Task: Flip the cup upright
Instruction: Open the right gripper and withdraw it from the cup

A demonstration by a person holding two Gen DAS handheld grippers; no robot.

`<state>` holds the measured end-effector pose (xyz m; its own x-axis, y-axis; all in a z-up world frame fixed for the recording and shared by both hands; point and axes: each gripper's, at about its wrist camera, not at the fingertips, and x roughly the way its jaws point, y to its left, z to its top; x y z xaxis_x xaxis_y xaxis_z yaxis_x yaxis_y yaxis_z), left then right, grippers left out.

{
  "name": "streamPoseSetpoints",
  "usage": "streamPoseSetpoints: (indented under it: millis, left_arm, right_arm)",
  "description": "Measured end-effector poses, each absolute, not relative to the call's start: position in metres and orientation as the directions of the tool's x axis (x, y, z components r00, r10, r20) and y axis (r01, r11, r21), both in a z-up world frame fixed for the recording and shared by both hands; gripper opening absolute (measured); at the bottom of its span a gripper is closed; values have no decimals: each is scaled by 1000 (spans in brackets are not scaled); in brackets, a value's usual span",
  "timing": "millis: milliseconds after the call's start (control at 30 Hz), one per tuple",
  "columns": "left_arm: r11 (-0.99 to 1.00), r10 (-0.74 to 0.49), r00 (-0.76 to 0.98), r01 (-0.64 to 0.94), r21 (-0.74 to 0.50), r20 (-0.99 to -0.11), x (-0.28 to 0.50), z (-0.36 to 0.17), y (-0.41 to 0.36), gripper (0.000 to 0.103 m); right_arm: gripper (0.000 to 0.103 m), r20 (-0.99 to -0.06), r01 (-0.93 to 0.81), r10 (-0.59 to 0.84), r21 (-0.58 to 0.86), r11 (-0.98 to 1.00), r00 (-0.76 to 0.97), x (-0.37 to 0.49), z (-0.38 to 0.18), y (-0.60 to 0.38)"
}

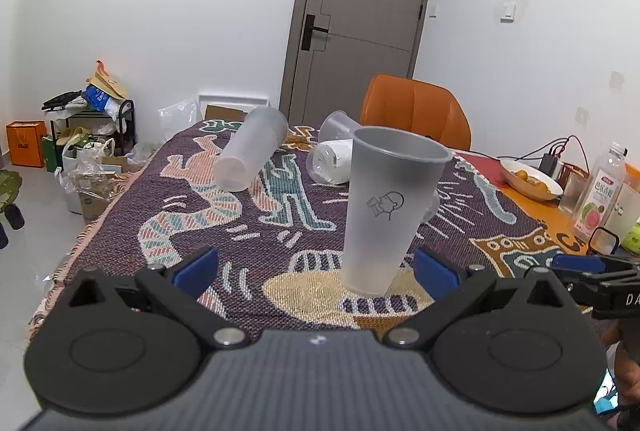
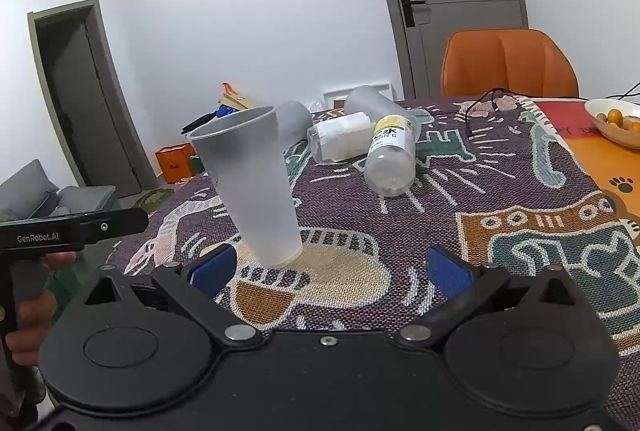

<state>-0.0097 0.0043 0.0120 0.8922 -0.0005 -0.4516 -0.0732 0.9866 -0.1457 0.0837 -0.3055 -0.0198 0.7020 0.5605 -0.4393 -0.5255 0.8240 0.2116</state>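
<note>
The frosted cup point(image 1: 382, 207) is standing upright on the patterned cloth point(image 1: 256, 231), mouth up, its base on a tan oval of the weave. From the left wrist view it sits just ahead of the left tongs point(image 1: 316, 269), a touch toward the right-hand blue pad, and nothing is touching it. Those left tongs are spread wide, blue pads well apart, gripping nothing.

Over to the right wrist view: the same cup point(image 2: 252, 187) stands ahead and to the left, near the left-hand pad, with a gap between them. The right tongs point(image 2: 332, 269) are spread wide too, and they hold nothing.

Farther back on the tabletop, more cups lie on their sides. A long frosted one point(image 1: 250, 155) lies toward the far left with its base facing the camera. Near the middle there is a cup with white paper inside point(image 2: 340, 137), and beside it a cup with a yellow label point(image 2: 394, 155), touching one another. A clear cup point(image 1: 336, 127) lies behind them.

An orange chair point(image 1: 416, 111) stands at the far edge, a bowl of fruit point(image 1: 530, 179) sits to the right, and a juice bottle point(image 1: 600, 191) stands near it.
</note>
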Motion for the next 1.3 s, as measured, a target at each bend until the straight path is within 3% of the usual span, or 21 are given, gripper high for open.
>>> streamPoseSetpoints:
  millis: [1300]
  left_arm:
    - [993, -7, 867, -53, -107, -498, -7, 5, -3, 103]
  right_arm:
    - [103, -447, -532, 564, 209, 820, 694, 82, -21, -301]
